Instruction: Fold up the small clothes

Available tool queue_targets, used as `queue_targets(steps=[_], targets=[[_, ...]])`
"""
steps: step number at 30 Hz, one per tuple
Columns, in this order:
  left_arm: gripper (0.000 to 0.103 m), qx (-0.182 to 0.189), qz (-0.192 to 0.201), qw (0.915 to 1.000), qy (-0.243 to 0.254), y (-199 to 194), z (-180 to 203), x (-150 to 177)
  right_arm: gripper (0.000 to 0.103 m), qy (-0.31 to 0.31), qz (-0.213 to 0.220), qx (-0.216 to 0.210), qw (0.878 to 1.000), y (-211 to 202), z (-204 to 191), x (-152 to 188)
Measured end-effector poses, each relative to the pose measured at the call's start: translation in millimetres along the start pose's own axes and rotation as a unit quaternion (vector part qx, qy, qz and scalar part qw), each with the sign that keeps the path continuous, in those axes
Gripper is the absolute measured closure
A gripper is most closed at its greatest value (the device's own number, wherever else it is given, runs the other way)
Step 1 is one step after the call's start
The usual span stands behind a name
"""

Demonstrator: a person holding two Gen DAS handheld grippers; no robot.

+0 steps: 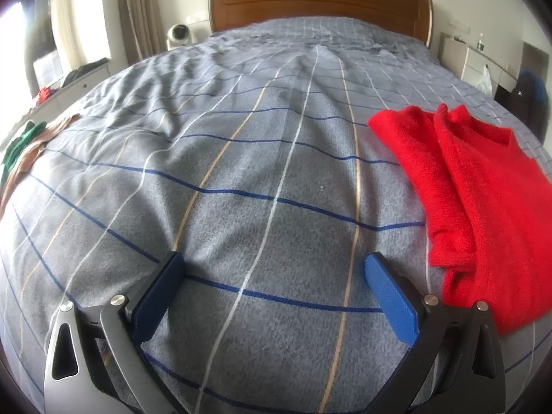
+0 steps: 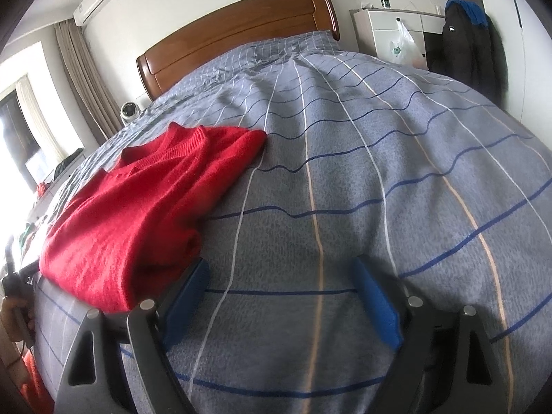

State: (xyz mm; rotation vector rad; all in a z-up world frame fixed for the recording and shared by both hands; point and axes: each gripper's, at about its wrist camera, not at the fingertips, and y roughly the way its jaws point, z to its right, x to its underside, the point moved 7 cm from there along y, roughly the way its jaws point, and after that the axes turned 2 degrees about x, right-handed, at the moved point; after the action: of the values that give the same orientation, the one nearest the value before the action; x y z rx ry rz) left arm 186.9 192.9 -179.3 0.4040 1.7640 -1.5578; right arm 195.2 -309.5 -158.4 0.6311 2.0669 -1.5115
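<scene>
A red knit sweater [image 1: 479,189] lies folded on the grey checked bedspread [image 1: 262,138], to the right in the left wrist view. In the right wrist view the same sweater [image 2: 138,214] lies to the left. My left gripper [image 1: 274,270] hangs open over bare bedspread, left of the sweater, with nothing between its blue pads. My right gripper [image 2: 281,272] is open too, over bare bedspread [image 2: 379,172], and its left finger [image 2: 193,286] is just beside the sweater's near edge. Neither gripper holds cloth.
A pile of green and tan clothes [image 1: 24,148] lies at the bed's left edge. The wooden headboard [image 1: 317,3] stands at the far end. A white cabinet [image 2: 390,34] and a dark jacket [image 2: 472,48] are beyond the bed's right side. A hand [image 2: 13,317] shows at the left edge.
</scene>
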Motion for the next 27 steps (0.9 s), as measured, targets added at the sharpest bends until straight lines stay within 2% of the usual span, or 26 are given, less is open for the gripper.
queue_targets(steps=[8,16,27], targets=[[0.0,0.0,0.004,1.0,-0.003,-1.0,-0.7,1.2,0.017,-0.012,-0.006,0.016,1.0,0.0,-3.7,0.9],[0.0,-0.013,0.003,0.9999,0.003,-1.3,1.6,1.1,0.017,-0.006,-0.003,0.008,1.0,-2.1,-1.3,1.4],[0.0,-0.004,0.008,0.9999,-0.007,-2.8,0.1,0.5,0.015,-0.006,-0.006,0.007,1.0,-3.0,-1.8,1.5]])
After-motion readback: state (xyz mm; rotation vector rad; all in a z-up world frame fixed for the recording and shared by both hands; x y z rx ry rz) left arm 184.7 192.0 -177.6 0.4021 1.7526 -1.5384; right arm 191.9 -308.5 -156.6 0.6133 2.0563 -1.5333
